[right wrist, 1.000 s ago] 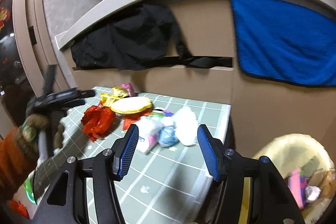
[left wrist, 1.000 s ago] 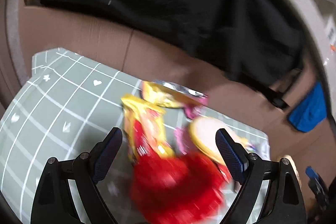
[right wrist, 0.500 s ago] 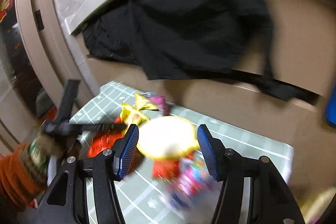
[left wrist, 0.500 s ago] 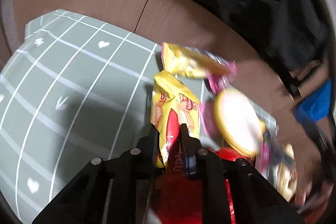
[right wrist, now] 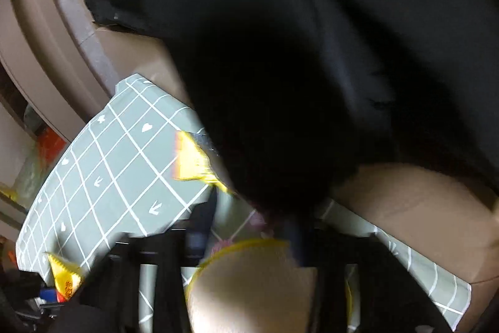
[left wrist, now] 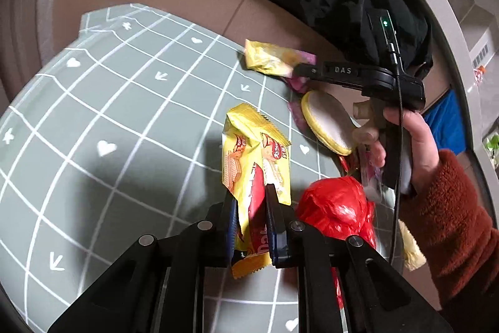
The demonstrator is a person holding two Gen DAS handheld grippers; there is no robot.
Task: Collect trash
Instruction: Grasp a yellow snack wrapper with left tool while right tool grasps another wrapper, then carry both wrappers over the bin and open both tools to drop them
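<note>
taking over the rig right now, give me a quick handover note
Left hand-held gripper: shut on the yellow snack wrapper.
Right hand-held gripper: shut, tip at the far yellow-and-pink wrapper; its own view is blurred, so I cannot tell if it has a grip.
On the checked cloth: red plastic bag, round yellow-rimmed piece.
Done: one wrapper gripped.
Left: bin it (no bin in view), then collect the rest.

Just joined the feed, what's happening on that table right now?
A person is clearing snack trash off the green grid tablecloth. The left claw is shut on a yellow wafer wrapper. The right claw, shut, reaches over the round yellow-rimmed lid toward another yellow packet. A red bag waits nearby.
</note>
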